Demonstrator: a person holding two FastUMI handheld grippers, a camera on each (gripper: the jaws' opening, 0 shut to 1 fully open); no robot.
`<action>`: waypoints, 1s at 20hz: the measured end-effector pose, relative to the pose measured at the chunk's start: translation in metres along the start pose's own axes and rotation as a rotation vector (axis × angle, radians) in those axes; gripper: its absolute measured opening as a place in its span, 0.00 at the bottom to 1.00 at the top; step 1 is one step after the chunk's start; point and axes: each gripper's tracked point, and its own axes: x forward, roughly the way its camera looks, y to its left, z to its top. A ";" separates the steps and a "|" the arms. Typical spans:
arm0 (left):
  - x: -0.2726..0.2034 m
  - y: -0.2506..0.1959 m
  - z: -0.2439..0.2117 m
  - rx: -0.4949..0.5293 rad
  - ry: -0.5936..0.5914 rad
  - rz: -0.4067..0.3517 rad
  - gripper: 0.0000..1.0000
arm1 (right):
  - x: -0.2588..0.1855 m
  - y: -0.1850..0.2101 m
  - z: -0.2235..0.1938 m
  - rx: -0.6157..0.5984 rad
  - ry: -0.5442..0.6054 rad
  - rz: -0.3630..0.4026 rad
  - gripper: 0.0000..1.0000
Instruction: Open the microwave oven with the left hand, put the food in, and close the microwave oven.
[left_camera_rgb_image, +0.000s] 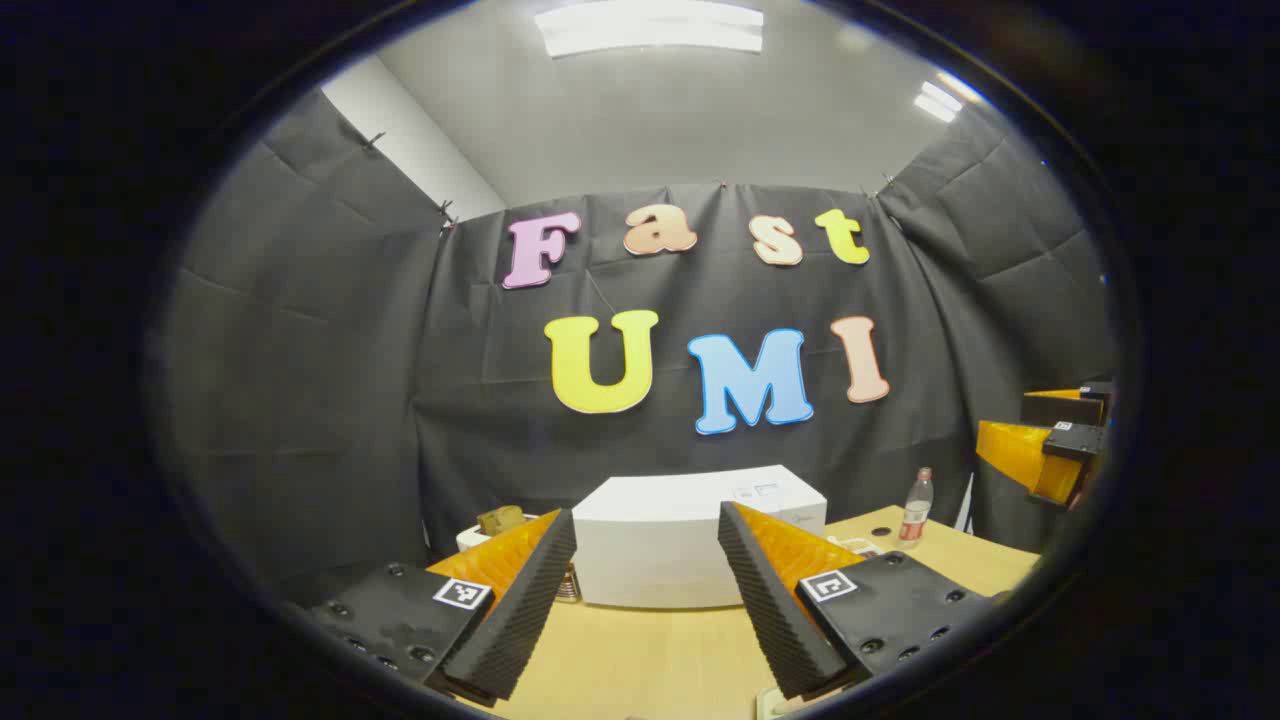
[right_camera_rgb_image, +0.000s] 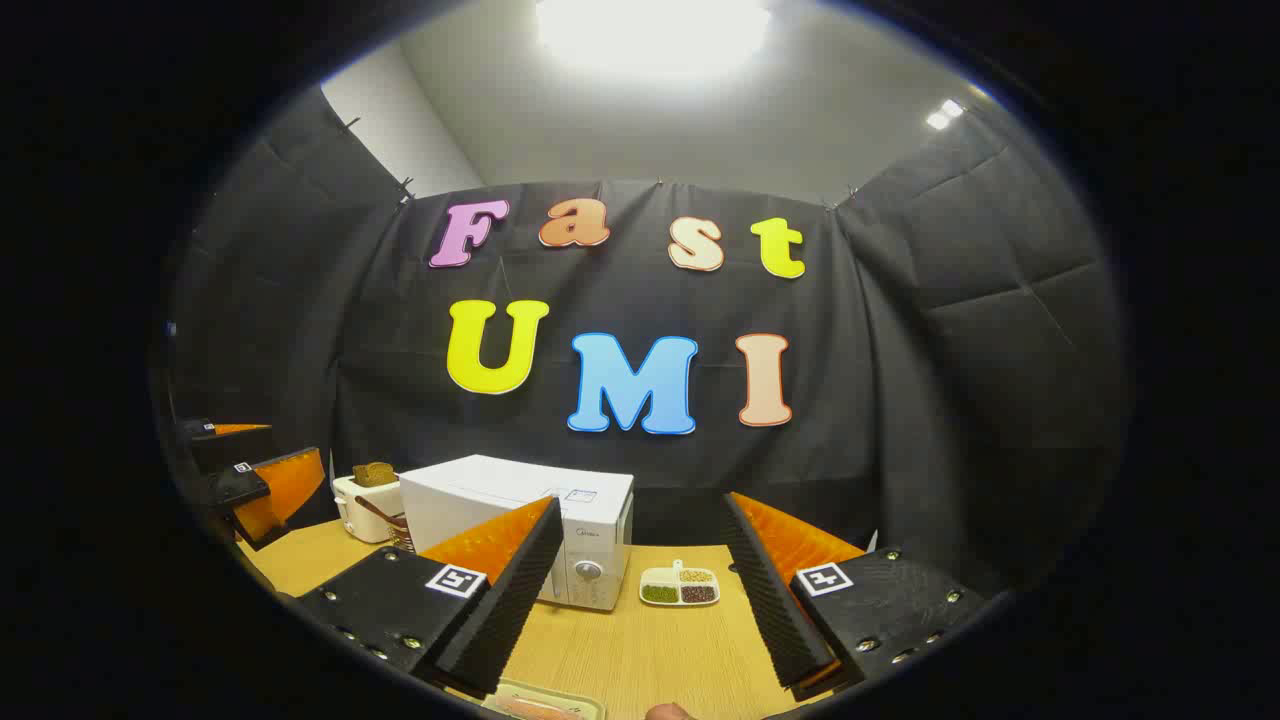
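The left gripper (left_camera_rgb_image: 647, 580) is held spread wide above the wooden table (left_camera_rgb_image: 650, 650), nothing between its fingers. The right gripper (right_camera_rgb_image: 640, 590) is likewise spread and empty. The microwave oven (right_camera_rgb_image: 520, 525), a white box with its door shut and a round knob on the control panel at its right, is seen standing toward the back of the table. A divided white dish (right_camera_rgb_image: 680, 588) of food is set just beside it. A bottle (left_camera_rgb_image: 916, 508) is placed farther off.
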 end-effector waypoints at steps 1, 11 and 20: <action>-0.001 -0.001 0.000 -0.002 -0.001 -0.001 0.99 | 0.000 -0.001 0.000 -0.003 -0.003 0.000 0.97; -0.003 -0.019 0.007 0.000 -0.015 -0.031 1.00 | -0.008 -0.018 -0.004 0.001 0.007 -0.019 0.97; -0.002 -0.042 0.013 0.000 -0.024 -0.042 0.99 | -0.008 -0.029 -0.003 -0.004 -0.007 0.013 0.97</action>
